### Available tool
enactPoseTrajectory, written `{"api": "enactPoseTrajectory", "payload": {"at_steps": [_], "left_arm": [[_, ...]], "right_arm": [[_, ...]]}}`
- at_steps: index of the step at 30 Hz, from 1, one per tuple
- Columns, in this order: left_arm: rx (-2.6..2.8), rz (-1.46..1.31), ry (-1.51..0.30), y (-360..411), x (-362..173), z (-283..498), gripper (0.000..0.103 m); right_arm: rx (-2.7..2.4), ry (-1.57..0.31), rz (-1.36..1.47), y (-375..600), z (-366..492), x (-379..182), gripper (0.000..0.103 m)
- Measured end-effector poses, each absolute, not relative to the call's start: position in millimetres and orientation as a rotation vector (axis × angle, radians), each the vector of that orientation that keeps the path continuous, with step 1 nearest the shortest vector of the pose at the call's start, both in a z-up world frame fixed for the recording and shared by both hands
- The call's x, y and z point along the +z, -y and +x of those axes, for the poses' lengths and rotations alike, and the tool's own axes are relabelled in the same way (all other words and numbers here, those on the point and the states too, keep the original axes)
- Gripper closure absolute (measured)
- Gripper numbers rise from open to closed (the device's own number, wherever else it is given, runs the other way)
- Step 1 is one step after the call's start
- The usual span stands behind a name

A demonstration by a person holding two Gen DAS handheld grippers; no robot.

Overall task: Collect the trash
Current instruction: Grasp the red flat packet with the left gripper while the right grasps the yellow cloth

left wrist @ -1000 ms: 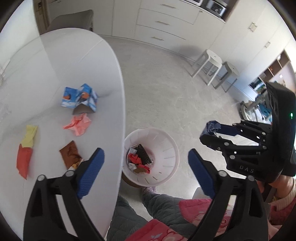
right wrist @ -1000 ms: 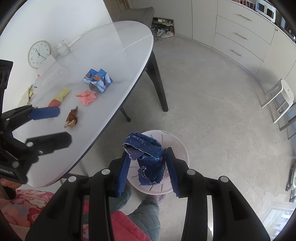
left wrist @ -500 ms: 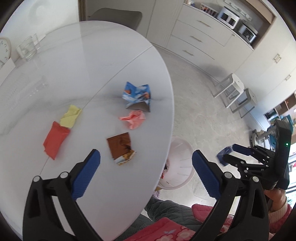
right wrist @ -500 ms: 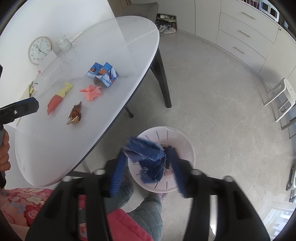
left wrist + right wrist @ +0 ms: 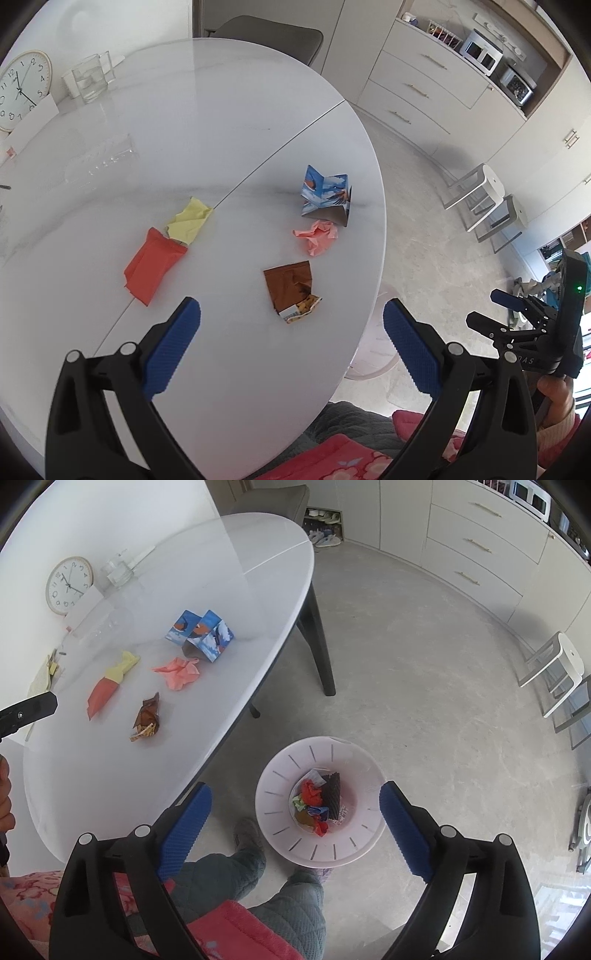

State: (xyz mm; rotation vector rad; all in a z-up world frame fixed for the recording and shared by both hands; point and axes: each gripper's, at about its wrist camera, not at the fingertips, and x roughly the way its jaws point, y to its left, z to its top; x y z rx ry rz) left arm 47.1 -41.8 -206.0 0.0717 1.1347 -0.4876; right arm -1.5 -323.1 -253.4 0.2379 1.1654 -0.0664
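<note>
Trash on white table [image 5: 184, 140]: brown wrapper [image 5: 290, 286], pink wad [image 5: 317, 236], blue carton [image 5: 327, 195], red packet [image 5: 153, 264]. Pink bin [image 5: 354, 834] on floor holds scraps. We note left gripper [image 5: 291, 350] and right gripper [image 5: 293, 829] both spread wide, empty.

Right gripper [image 5: 293, 814]: was clamped on a blue wrapper, now spread wide and bare.
Blue wrapper [image 5: 320, 811]: now in the bin [image 5: 280, 840], lower centre.
Left gripper [image 5: 291, 338]: swung from the bin to over the table [image 5: 229, 147].
</note>
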Motion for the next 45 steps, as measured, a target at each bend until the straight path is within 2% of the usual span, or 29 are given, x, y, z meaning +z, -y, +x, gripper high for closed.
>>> {"api": "enactPoseTrajectory", "payload": {"at_steps": [8, 10, 24, 34, 45], "left_arm": [[-0.452, 0.057, -1.120, 15.9, -203.7, 48.9, 0.008], [-0.432, 0.049, -1.119, 5.2, -204.7, 51.2, 0.008], [-0.299, -0.025, -1.129, -72.5, -223.5, 72.7, 0.008], [-0.360, 0.011, -1.153, -80.4, -249.6, 99.5, 0.008], [-0.431, 0.050, -1.221, -72.3, -302.8, 143.5, 0.008]], "right_arm": [[-0.028, -1.156, 0.221, 302.5, 13.0, -245.6, 0.011], [-0.013, -1.150, 0.213, 293.0, 19.5, -243.3, 0.007], [0.131, -1.151, 0.116, 217.5, 78.3, -236.4, 0.007], [0.204, -1.150, 0.054, 169.7, 123.5, -232.5, 0.007], [0.233, -1.214, 0.017, 143.9, 173.7, -252.5, 0.007]]}}
